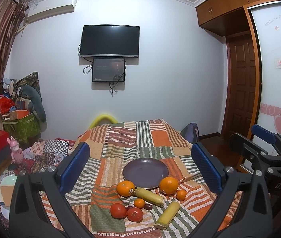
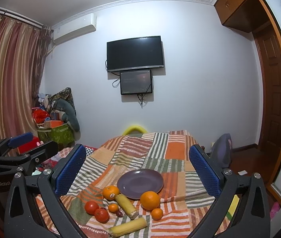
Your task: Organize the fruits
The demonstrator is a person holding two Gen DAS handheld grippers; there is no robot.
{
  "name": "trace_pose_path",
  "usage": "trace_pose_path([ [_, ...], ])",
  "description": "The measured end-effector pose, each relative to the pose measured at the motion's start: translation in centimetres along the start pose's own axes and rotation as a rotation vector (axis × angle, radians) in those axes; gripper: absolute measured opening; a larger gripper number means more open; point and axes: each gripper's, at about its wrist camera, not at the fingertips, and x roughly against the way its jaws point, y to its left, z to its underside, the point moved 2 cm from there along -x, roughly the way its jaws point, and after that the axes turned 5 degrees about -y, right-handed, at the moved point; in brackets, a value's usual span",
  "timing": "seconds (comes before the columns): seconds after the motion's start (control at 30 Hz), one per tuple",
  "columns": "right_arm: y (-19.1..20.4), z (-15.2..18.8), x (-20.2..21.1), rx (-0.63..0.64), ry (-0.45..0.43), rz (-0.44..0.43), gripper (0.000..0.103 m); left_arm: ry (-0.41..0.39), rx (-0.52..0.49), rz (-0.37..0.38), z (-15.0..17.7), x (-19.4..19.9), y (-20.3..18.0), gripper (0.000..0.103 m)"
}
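An empty purple plate [image 1: 145,172] [image 2: 140,183] lies on a striped patchwork cloth [image 1: 120,138] [image 2: 160,148]. In front of it lie two large oranges [image 1: 125,188] [image 1: 168,185], two small tangerines [image 1: 139,203] [image 1: 181,195], two red tomatoes [image 1: 118,210] [image 1: 134,214], two yellow corn pieces [image 1: 150,196] [image 1: 167,215] and dark grapes [image 1: 148,206]. My left gripper [image 1: 140,168] is open and empty, held above and before the fruit. My right gripper [image 2: 138,170] is open and empty too. Each gripper shows in the other's view [image 1: 263,148] [image 2: 23,150].
A TV [image 1: 110,40] and a smaller screen [image 1: 108,69] hang on the far wall. Bags and boxes [image 1: 19,115] pile up at the left by the curtain. A wooden door [image 1: 241,87] and wardrobe stand on the right. A backpack [image 2: 222,148] sits beside the table.
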Motion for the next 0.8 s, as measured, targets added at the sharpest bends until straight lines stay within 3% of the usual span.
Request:
trace_pose_path([
  [0.8, -0.28, 0.14, -0.02, -0.008, 0.006, 0.000, 0.103, -0.001, 0.000, 0.002, 0.52, -0.20, -0.15, 0.103],
])
